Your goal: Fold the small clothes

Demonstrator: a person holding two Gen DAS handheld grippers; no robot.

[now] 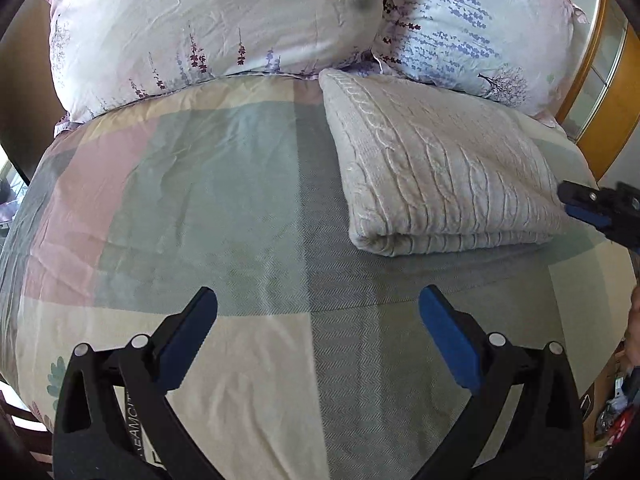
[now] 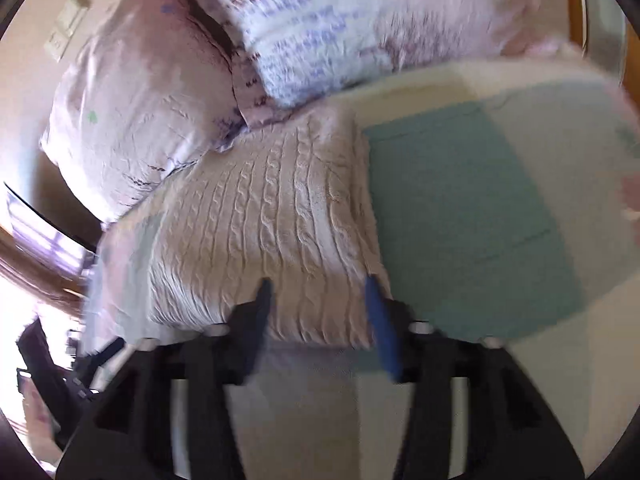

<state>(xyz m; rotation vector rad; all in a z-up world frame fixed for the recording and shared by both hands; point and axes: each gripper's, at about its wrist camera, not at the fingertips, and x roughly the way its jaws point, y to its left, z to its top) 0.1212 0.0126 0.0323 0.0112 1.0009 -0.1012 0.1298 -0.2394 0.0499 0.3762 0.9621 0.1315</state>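
A cream cable-knit sweater (image 1: 440, 172) lies folded into a neat rectangle on the bed, just in front of the pillows. My left gripper (image 1: 318, 300) is open and empty, hovering over the bedspread short of the sweater's folded front edge. My right gripper (image 1: 568, 200) shows at the sweater's right edge in the left wrist view. In the blurred right wrist view the right gripper (image 2: 318, 286) is open, its fingertips at the near edge of the sweater (image 2: 264, 216), with nothing between the jaws.
Two floral pillows (image 1: 216, 28) (image 1: 476, 20) lean at the head of the bed. The bedspread (image 1: 192, 208) has pastel pink, green and cream blocks. A wooden frame (image 1: 616, 92) stands at the right; clutter lies on the floor at lower right.
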